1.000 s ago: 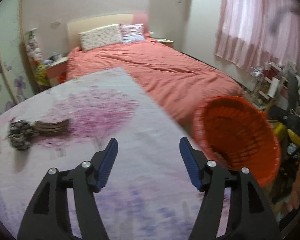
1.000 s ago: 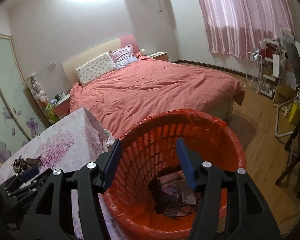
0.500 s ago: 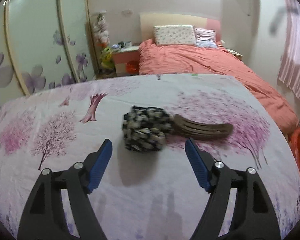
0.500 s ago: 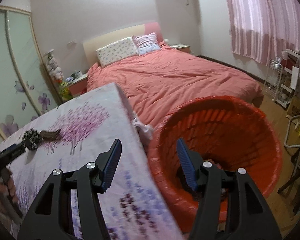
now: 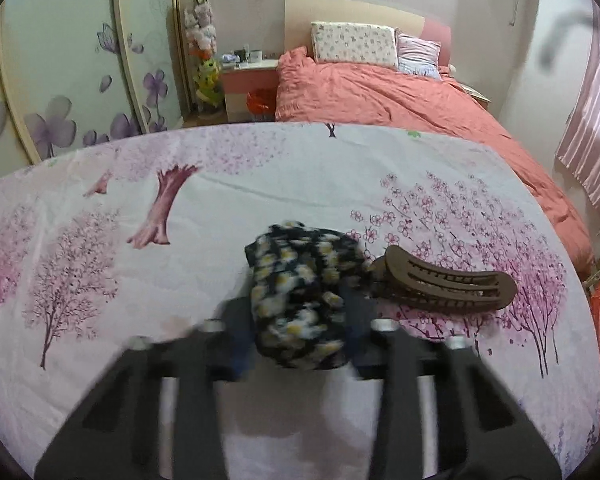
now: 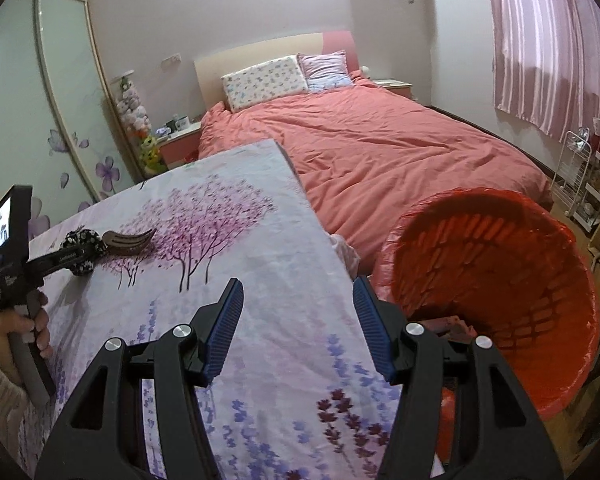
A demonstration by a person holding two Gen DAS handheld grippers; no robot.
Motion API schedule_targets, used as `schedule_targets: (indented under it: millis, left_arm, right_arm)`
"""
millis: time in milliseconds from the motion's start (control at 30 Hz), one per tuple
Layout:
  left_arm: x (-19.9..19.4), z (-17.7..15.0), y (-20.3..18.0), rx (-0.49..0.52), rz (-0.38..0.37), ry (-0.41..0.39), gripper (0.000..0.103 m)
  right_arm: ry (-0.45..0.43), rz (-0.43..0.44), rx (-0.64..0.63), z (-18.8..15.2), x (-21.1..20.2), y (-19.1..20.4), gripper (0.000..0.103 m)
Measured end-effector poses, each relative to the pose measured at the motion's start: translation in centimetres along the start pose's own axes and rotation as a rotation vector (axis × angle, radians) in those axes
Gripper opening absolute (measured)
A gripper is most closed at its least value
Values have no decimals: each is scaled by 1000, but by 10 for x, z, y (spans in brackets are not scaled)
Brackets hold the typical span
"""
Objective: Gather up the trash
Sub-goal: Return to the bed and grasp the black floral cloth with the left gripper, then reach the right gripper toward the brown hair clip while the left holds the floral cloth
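Left claw (image 5: 300, 340) now around floral scrunchie (image 5: 302, 296).

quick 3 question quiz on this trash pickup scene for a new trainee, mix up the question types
1. True or false: the brown hair clip lies in the orange basket.
2. Multiple choice: what sits between the fingers of the left gripper? A) black floral fabric bundle B) a pillow C) a mug
3. Fill in: the right gripper hangs over the floral tablecloth with its jaws ____.

Key:
1. False; it lies on the tablecloth, beside the bundle.
2. A
3. open
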State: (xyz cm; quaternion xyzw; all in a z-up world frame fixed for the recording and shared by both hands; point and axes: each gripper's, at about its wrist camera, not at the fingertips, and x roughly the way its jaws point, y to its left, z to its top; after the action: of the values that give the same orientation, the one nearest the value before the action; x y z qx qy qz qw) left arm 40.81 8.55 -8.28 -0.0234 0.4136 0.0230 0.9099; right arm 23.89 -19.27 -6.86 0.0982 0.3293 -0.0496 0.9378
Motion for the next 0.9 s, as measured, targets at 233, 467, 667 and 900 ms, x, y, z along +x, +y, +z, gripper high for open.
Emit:
schedule_targets:
  millis: [233, 467, 667, 900]
  left_arm:
    - [-24, -16, 28, 47, 50, -6, 14]
    - [-54, -54, 91, 37, 126, 25, 17]
    - [-52, -64, 110, -3, 131, 34, 19]
    - [-51, -63, 117, -46, 93, 41, 20]
  right_arm:
    - [34, 37, -39, -1, 10, 29, 58]
    - [76, 121, -93, 4, 39, 79, 57]
    - [79, 143, -81, 33, 76, 123, 53]
    - [131, 3, -107, 60, 133, 149, 49]
